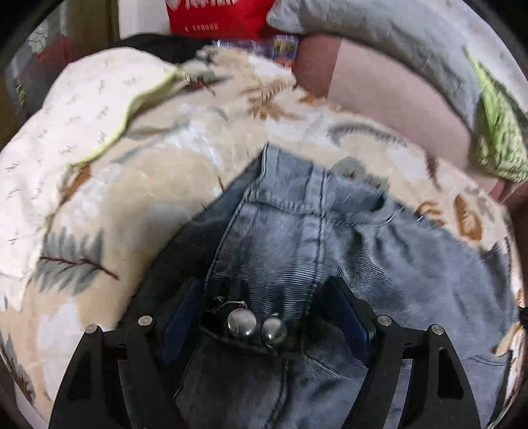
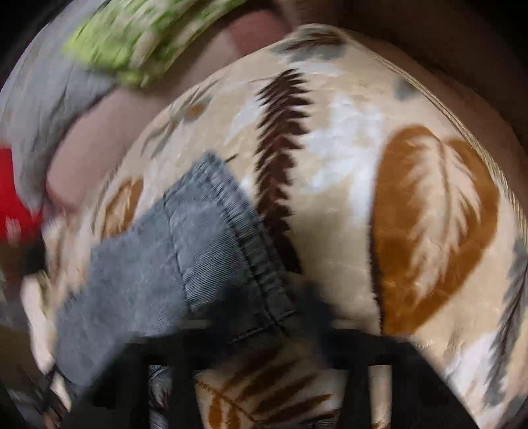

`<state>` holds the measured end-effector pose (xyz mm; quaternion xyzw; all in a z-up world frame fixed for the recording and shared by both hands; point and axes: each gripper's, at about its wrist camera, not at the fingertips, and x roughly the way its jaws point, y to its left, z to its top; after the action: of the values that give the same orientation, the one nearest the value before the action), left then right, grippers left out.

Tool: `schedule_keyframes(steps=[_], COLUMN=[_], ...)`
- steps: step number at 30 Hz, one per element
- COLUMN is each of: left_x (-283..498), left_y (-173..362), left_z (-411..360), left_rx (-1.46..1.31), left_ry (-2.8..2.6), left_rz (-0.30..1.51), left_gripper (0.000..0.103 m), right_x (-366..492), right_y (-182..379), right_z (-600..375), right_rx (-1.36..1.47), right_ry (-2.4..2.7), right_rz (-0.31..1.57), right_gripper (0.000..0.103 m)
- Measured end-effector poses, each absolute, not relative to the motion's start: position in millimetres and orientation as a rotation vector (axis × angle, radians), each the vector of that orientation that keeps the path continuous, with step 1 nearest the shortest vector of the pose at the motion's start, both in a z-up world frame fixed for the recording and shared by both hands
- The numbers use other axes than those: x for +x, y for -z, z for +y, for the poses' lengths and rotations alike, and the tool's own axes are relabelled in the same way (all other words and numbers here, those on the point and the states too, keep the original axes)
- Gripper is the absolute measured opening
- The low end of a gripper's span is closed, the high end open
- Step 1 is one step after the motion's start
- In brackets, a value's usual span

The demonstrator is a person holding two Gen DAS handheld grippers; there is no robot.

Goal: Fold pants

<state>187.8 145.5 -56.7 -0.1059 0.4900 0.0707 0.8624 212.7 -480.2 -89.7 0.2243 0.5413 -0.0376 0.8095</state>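
Grey-blue jeans [image 1: 330,250] lie on a cream blanket with a leaf print [image 1: 99,198]. In the left wrist view the waistband with two metal buttons [image 1: 255,325] sits between my left gripper's fingers [image 1: 184,316], which press on the denim from both sides; the left gripper [image 1: 264,313] is shut on the waistband. In the right wrist view a hemmed trouser-leg end [image 2: 211,250] lies over the blanket [image 2: 412,214] and reaches down to my right gripper [image 2: 260,316]. That gripper is dark and motion-blurred, so its hold is unclear.
A pink sofa back [image 1: 389,99] runs behind the blanket. A grey quilted pillow [image 1: 379,36] and a green patterned cloth [image 1: 498,132] lie on it. A red bag [image 1: 217,16] and dark cloth stand at the far end.
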Motion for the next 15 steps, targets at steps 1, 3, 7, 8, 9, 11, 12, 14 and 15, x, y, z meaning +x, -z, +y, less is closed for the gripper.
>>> schedule_keyframes(steps=[1,3,7,8,9,11,12,14,15], left_x=[189.7,189.2,189.1,190.1,190.4,188.7,188.6,187.1,188.3], left_y=[61.7,67.2,66.8,66.6,64.7,56.9,49.7,33.4,28.3], left_z=[145.4,145.6,145.0,144.7,144.8,146.4,149.4,155.1,157.6], left_rx=[-0.217,-0.21,-0.194,-0.192,-0.193,-0.194,-0.195,-0.211,-0.221], left_ry=[-0.15,-0.154,-0.159,-0.16,-0.159,-0.151,-0.16,-0.157,-0.156], left_rz=[1.038,1.036,1.032,1.039,1.046,1.04,1.022,0.97,0.956], left_gripper=[0.08,0.083,0.084,0.085,0.085,0.084,0.084,0.084,0.084], right_x=[213.0,207.3,192.2,196.1,195.3,185.9,184.9,191.9,199.0], right_y=[82.4,66.8,57.7,76.7,93.7,88.8,80.0,62.9,55.4], right_z=[-473.5,-466.7,-458.9,-463.5,-471.0,-482.8,-487.7,-493.2,-492.1], right_rx=[0.412,0.314,0.042,0.067,0.129,0.208,0.252,0.338,0.368], right_ry=[0.096,0.145,0.314,0.293,0.282,0.273,0.264,0.203,0.158], right_rz=[1.151,1.124,1.075,1.154,1.22,1.149,1.107,1.05,1.034], right_gripper=[0.013,0.008,0.002,0.002,0.003,0.005,0.011,0.037,0.066])
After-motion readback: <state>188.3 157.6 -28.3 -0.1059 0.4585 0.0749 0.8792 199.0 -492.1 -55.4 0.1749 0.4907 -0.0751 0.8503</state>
